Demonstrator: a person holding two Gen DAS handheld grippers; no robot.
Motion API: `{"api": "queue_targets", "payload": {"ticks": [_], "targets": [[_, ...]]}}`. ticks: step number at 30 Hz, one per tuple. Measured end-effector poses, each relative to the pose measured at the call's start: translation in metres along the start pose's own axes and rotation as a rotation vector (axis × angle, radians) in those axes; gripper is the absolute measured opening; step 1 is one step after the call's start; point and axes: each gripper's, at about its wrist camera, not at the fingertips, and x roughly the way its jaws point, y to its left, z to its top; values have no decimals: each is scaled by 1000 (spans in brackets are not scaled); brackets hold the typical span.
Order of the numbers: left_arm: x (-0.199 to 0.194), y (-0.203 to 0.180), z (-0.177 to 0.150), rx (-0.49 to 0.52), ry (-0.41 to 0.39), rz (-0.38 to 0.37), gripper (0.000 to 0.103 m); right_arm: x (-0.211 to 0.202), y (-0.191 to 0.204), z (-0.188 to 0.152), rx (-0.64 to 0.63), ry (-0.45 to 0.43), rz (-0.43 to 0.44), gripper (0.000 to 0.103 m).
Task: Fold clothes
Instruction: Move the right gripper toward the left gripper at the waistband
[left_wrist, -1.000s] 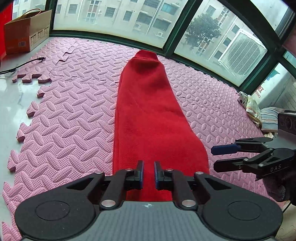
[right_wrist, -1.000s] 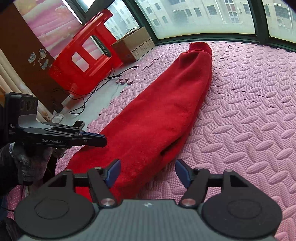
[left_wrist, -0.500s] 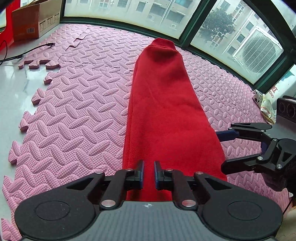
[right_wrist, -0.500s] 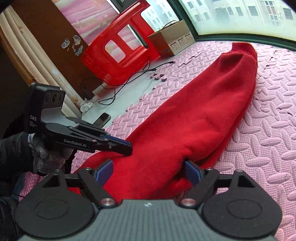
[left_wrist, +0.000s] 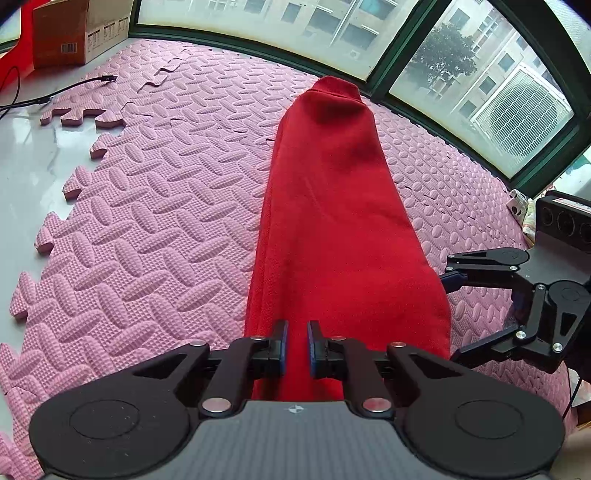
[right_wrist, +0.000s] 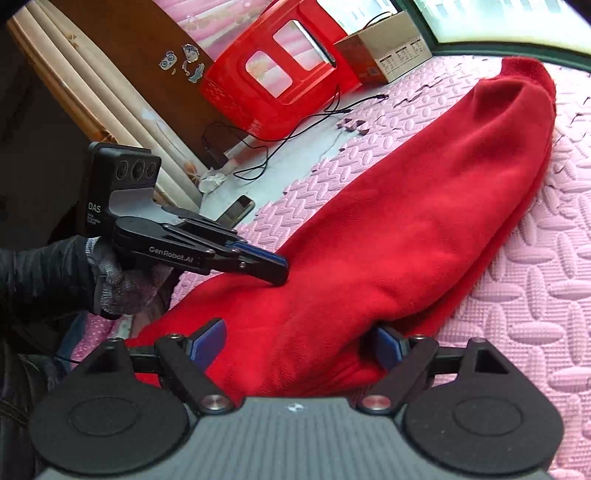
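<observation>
pinching: left gripper (left_wrist: 296, 343), jaws pressed on the long red fleece garment (left_wrist: 332, 221)
right gripper (right_wrist: 299, 341): jaws spread, straddling its near hem
surface: pink foam mat (left_wrist: 147, 221)

low wrist views, sharing red garment (left_wrist: 332, 229)

from my left gripper (left_wrist: 296, 345) i look along a long red garment (left_wrist: 332, 221) folded into a narrow strip on the pink foam floor mat (left_wrist: 155, 206), its far end reaching toward the window (left_wrist: 461, 70). my jaws are nearly together with the near edge of the red cloth between them. off to the right my right gripper (left_wrist: 452, 317) sits at the garment's near corner with jaws spread wide, and far left stand a cardboard box (left_wrist: 74, 35) and a black cable (left_wrist: 55, 96) on bare floor.
</observation>
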Motion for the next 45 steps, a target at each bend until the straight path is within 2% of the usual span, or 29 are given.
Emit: {"api": "queue_targets", "payload": {"ticks": [6,8,10,11,17,19,26,32,41,45], "targets": [[1,-2,1,13,2,6,12,-24,0,-7,-6,42,54,85],[0,-4,1,21,1,11,12,-31,2,-7,-5,53,47,85],[0,-5,1,29,0,15,12,-33,7,-8,-22,67,22,85],[0,-6,1,33,-1,17,12,-33,12,-8,-32,69,-34,85],[-6,-13,2,59,-17,25,17,-48,36,0,-56,-106,-161,82],[-10,-16,2,69,-35,15,22,-43,40,4,-39,-128,-139,81],[-8,-9,0,70,-35,0,22,-14,29,-5,57,-48,-222,74],[-40,-12,-7,90,-91,-44,22,-31,39,4,83,-112,-258,75],[-81,-37,-58,195,-90,-158,22,5,114,-17,-147,-36,-363,74],[-79,-43,-76,259,-79,-142,22,16,141,-30,-213,-41,-419,74]]}}
